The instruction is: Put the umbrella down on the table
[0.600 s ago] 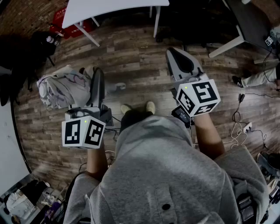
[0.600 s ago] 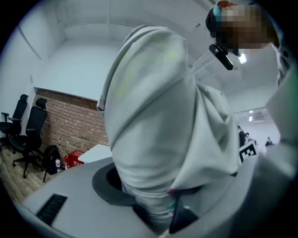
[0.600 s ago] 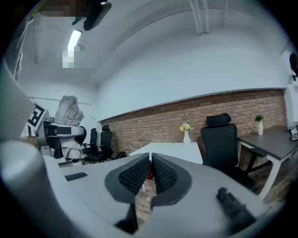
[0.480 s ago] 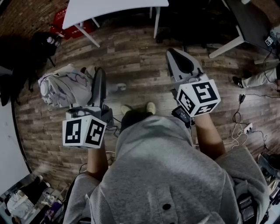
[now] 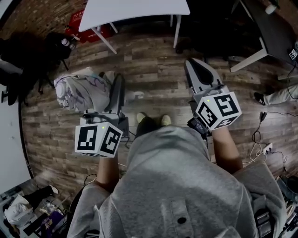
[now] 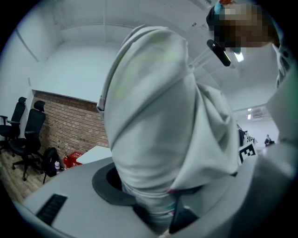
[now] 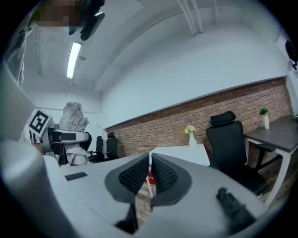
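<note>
The folded umbrella [image 5: 80, 92], a pale bundle of cloth, is pinched at its lower part by the left gripper [image 5: 111, 88], whose jaws are held wide apart by the thick roll between them. It is carried in the air above the wooden floor [image 5: 153, 60], at 10 o'clock in the head view. In the left gripper view the umbrella [image 6: 158, 116] is seen to rise from the jaws at 6 o'clock towards 12 o'clock, so its long axis is judged roughly upright and crosswise to the gripper; which end is uppermost cannot be told. The right gripper [image 5: 195, 67] is held at 1 o'clock in the head view with its ribbed pads [image 7: 163, 174] pressed together on nothing. The white table [image 5: 135, 9] is seen at 12 o'clock, well apart from the umbrella. No part of the setting-down is judged done: the umbrella has yet to be brought over the table, lowered, laid on its side and let go.
</note>
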A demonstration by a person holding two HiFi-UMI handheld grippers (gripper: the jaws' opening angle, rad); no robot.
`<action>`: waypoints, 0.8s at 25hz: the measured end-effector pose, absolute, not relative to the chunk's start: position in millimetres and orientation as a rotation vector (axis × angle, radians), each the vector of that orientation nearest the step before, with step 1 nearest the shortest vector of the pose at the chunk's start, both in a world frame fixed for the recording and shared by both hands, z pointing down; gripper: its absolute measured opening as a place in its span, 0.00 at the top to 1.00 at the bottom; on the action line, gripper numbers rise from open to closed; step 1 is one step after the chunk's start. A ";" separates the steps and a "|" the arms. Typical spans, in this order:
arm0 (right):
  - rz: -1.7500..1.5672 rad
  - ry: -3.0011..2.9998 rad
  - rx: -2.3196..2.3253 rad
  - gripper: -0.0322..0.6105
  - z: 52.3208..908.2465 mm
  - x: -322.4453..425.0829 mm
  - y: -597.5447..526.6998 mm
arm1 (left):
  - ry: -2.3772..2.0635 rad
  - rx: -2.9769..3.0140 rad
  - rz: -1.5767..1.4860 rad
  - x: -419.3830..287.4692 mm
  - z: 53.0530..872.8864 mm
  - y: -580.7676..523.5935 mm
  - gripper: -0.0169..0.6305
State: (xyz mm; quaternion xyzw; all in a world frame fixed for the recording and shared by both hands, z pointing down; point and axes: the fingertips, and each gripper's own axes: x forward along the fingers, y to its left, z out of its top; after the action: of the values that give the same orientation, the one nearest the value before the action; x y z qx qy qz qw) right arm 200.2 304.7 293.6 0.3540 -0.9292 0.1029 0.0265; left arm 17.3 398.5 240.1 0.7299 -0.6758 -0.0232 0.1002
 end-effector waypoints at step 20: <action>0.349 -2.866 1.027 0.90 303.8 188.2 298.6 | -1.974 2.165 -0.047 24.3 244.8 385.4 0.64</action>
State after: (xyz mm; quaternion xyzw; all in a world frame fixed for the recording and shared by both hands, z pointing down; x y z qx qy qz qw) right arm 188.2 298.6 303.8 0.3348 -0.9346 0.1138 0.0388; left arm 24.3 385.4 244.8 0.7348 -0.6699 -0.0161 0.1053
